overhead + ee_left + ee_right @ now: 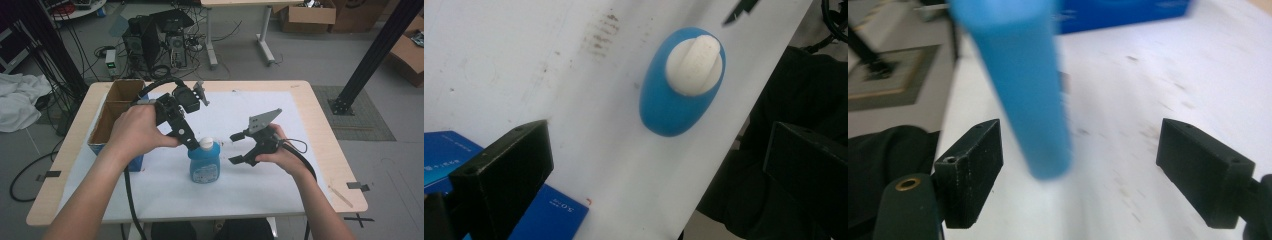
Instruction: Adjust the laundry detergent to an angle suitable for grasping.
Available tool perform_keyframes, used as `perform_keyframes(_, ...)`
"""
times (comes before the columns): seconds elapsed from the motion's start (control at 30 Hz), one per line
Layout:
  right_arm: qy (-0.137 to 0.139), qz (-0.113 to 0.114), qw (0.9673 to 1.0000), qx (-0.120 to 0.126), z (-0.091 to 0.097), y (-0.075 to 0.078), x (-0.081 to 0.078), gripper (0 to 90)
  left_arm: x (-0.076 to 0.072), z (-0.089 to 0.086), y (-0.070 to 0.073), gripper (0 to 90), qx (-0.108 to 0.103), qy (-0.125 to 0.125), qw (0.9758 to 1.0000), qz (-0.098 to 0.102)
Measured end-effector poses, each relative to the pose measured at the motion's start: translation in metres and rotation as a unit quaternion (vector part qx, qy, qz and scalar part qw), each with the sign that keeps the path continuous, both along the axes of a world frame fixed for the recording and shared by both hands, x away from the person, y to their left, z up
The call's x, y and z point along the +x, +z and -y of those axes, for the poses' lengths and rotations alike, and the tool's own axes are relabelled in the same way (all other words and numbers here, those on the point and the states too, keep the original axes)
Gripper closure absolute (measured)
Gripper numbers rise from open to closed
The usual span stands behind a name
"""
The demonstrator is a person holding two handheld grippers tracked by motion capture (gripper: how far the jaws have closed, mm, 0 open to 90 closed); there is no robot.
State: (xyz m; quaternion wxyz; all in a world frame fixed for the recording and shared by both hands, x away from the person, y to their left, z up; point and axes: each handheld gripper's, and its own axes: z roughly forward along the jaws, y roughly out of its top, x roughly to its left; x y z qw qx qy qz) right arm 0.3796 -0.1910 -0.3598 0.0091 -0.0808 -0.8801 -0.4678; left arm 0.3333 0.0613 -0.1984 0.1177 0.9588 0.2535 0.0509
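Note:
A blue bottle (204,164) with a white cap (206,143) stands upright on the white paper in the middle of the table. My left gripper (190,141) hangs just above and to the left of the cap, pointing down. In the left gripper view its jaws stand wide apart, with the bottle (679,85) below them and nothing between them, so the left gripper (659,145) is open. My right gripper (236,148) sits a short way to the right of the bottle, open and apart from it. The right gripper view shows the blurred bottle (1023,90) ahead of the open right gripper (1078,145).
An open box (117,107) with blue outer walls stands at the table's left side, and its blue corner (549,215) lies close to my left jaw. White paper (280,180) covers most of the wooden table (330,165). The person's dark clothing (794,75) is at the near edge.

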Motion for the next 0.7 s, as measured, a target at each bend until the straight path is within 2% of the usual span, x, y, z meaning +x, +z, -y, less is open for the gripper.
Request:
perform_keyframes(0.1, -0.031, -0.007, 0.9995, 0.005, 0.011, 0.006, 0.003, 20.2, 0.000, 0.002, 0.000, 0.0, -0.001, -0.002, 1.0000, -0.001)
perform_keyframes(0.17, -0.064, -0.003, 0.9980, 0.000, 0.020, 0.013, 0.005, 19.0, 0.000, 0.005, 0.000, 0.1, -0.002, -0.003, 1.0000, -0.002)
perform_keyframes(0.23, -0.101, -0.003, 0.9948, -0.011, 0.029, 0.020, 0.007, 19.2, 0.000, 0.006, 0.001, 0.1, -0.002, -0.004, 1.0000, -0.003)
perform_keyframes(0.27, -0.110, -0.002, 0.9938, -0.015, 0.031, 0.022, 0.008, 19.5, 0.000, 0.007, 0.001, 0.1, -0.002, -0.005, 1.0000, -0.002)
perform_keyframes(0.33, -0.141, -0.016, 0.9889, -0.043, 0.038, 0.029, 0.012, 18.8, 0.000, 0.009, 0.002, 0.1, -0.002, -0.007, 1.0000, -0.002)
perform_keyframes(0.43, -0.159, -0.037, 0.9835, -0.078, 0.044, 0.035, 0.016, 18.8, -0.001, 0.012, 0.004, 0.1, -0.003, -0.008, 1.0000, -0.001)
perform_keyframes(0.57, -0.166, -0.056, 0.9756, -0.132, 0.050, 0.047, 0.018, 16.9, -0.002, 0.014, 0.006, 0.1, -0.003, -0.011, 0.9999, 0.000)
perform_keyframes(0.63, -0.172, -0.062, 0.9712, -0.153, 0.052, 0.052, 0.019, 17.3, -0.002, 0.015, 0.007, 0.1, -0.003, -0.011, 0.9999, 0.001)
perform_keyframes(0.7, -0.177, -0.057, 0.9674, -0.172, 0.056, 0.059, 0.019, 17.7, -0.003, 0.016, 0.007, 0.1, -0.003, -0.010, 0.9999, 0.002)
